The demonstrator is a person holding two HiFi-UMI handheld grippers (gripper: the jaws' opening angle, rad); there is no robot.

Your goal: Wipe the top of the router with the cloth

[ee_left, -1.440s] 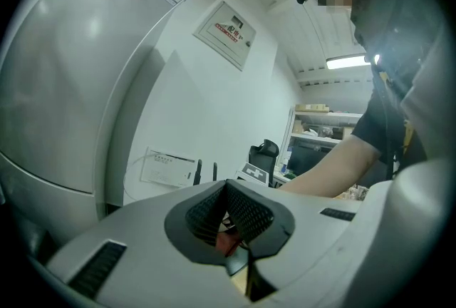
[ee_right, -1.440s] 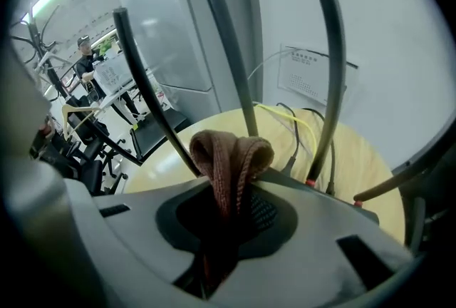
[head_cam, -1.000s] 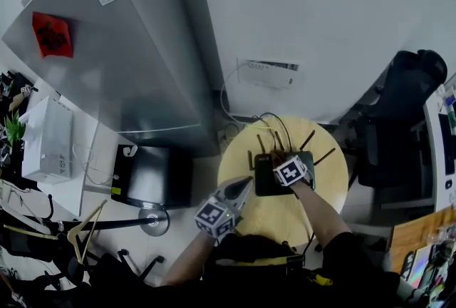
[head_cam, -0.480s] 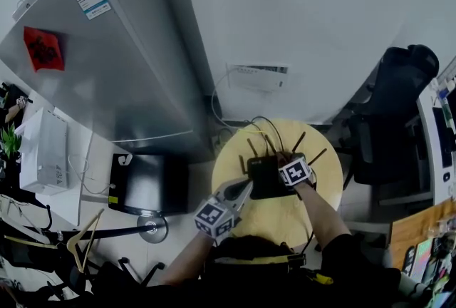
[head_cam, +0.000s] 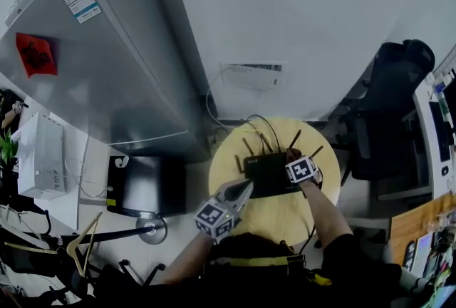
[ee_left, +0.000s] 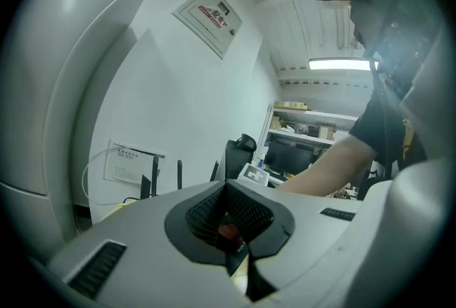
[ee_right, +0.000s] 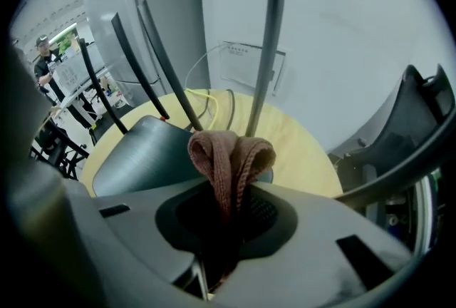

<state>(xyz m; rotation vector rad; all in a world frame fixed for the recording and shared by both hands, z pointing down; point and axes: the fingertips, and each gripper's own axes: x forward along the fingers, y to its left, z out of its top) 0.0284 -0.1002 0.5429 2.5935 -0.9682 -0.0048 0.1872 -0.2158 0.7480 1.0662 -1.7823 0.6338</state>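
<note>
I'm looking down on a small round yellow table [head_cam: 274,217] tucked against a white wall, with a grey fridge [head_cam: 107,64] to the left and a black office chair [head_cam: 395,107] to the right. The black router [head_cam: 265,172] sits on the far half of the table, its antennas [ee_right: 267,43] standing up along the back edge and cables trailing off behind it.

The right gripper [ee_right: 224,207] is clenched on the cloth [ee_right: 231,160]. In the right gripper view the brown fabric is pinched between the two jaws, and a folded loop of it bulges out past the tips. That loop sits at the router's right rear corner, just beside the base of one antenna. I can't tell whether it presses on the lid or hangs a touch above it. From the head view the right gripper [head_cam: 291,157] comes in over the router's right side.

The left gripper [head_cam: 246,187] hovers over the near left part of the table, tips aimed at the router's front left corner and just beside it. In the left gripper view its jaws are pressed together, with nothing between them [ee_left: 228,192].
</note>
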